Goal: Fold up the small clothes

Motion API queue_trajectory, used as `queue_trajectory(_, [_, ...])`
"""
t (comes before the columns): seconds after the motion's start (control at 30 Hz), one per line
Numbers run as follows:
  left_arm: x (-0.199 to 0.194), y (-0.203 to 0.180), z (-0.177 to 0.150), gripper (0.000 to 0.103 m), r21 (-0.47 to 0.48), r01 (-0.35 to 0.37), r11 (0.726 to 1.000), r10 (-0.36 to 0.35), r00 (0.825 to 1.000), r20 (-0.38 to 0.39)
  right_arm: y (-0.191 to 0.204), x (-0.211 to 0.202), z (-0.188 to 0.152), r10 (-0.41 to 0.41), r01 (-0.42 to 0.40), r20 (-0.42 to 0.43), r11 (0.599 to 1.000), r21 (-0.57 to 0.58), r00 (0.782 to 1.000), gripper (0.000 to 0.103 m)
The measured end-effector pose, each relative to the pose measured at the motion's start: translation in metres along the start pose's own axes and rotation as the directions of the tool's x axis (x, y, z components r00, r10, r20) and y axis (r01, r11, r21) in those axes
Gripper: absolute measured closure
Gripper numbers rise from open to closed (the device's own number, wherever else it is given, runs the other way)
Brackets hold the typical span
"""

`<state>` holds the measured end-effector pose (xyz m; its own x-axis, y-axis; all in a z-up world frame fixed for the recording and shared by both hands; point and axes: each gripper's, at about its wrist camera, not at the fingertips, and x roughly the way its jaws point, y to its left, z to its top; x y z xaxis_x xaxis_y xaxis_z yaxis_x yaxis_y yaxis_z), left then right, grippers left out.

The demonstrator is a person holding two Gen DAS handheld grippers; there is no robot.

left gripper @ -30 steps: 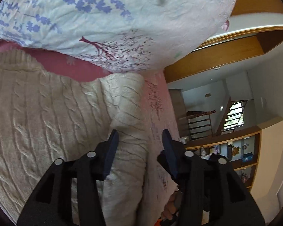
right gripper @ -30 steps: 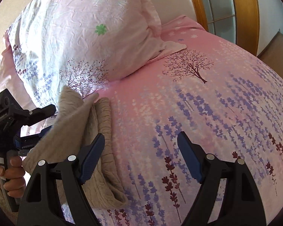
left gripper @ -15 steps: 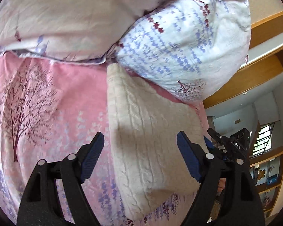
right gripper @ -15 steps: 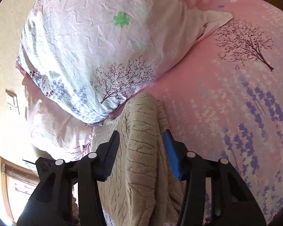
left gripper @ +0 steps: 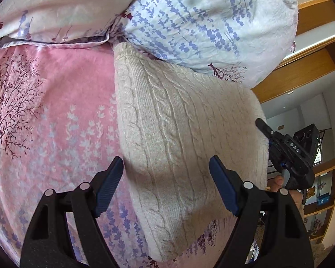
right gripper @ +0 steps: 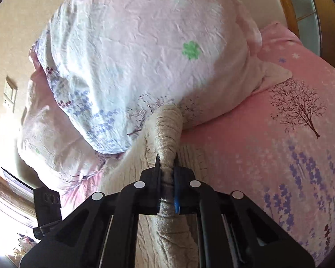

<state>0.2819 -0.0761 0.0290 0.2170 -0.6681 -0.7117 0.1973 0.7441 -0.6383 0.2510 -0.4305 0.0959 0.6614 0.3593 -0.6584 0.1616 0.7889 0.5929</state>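
A cream cable-knit sweater [left gripper: 181,138] lies folded on the pink floral bedsheet [left gripper: 51,116], its far edge against a pillow. My left gripper [left gripper: 166,178] is open and empty, its jaws wide apart over the sweater's near part. In the right wrist view my right gripper [right gripper: 166,163] is shut on a bunched fold of the sweater [right gripper: 167,129], which rises between the jaws toward the pillow. The right gripper's body also shows in the left wrist view [left gripper: 290,154] at the sweater's right edge.
Two large floral pillows [left gripper: 212,22] [right gripper: 145,51] sit at the head of the bed, touching the sweater. A wooden bed frame [left gripper: 301,71] and a room with shelves lie beyond the bed's right side. The left gripper's body shows in the right wrist view [right gripper: 47,210].
My right gripper has closed from open onto a fold of the sweater. My left gripper opened, let go of the sweater and pulled back above it.
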Motion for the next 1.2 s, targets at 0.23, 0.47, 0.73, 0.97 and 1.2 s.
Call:
queue_trajectory(0.23, [0.013,-0.007,-0.001,0.024,0.012,0.002,1.000,-0.002,1.000,-0.018,-0.008,0.005,-0.009,-0.058,0.058,-0.005,0.998,0.009,0.998,0.094])
queue_trajectory(0.47, [0.025,-0.018,-0.010,0.024,0.023,-0.001,1.000,0.002,1.000,-0.022,-0.035,0.041,-0.019,-0.192,0.199,-0.108,0.978,0.060,0.975,0.094])
queue_trajectory(0.73, [0.025,-0.021,-0.021,0.027,0.012,0.010,1.000,-0.010,1.000,-0.019,-0.050,-0.014,-0.020,-0.004,0.015,-0.055,0.979,0.203,0.998,0.074])
queue_trajectory(0.97, [0.024,-0.012,-0.029,0.037,-0.045,0.037,0.998,-0.038,0.999,-0.021,-0.044,-0.031,-0.059,0.052,-0.028,-0.113,0.978,0.205,0.992,0.074])
queue_trajectory(1.2, [0.027,-0.018,-0.034,0.040,-0.020,0.021,1.000,-0.021,0.999,-0.038,-0.018,-0.041,-0.059,-0.014,0.018,-0.040,0.996,0.092,0.999,0.093])
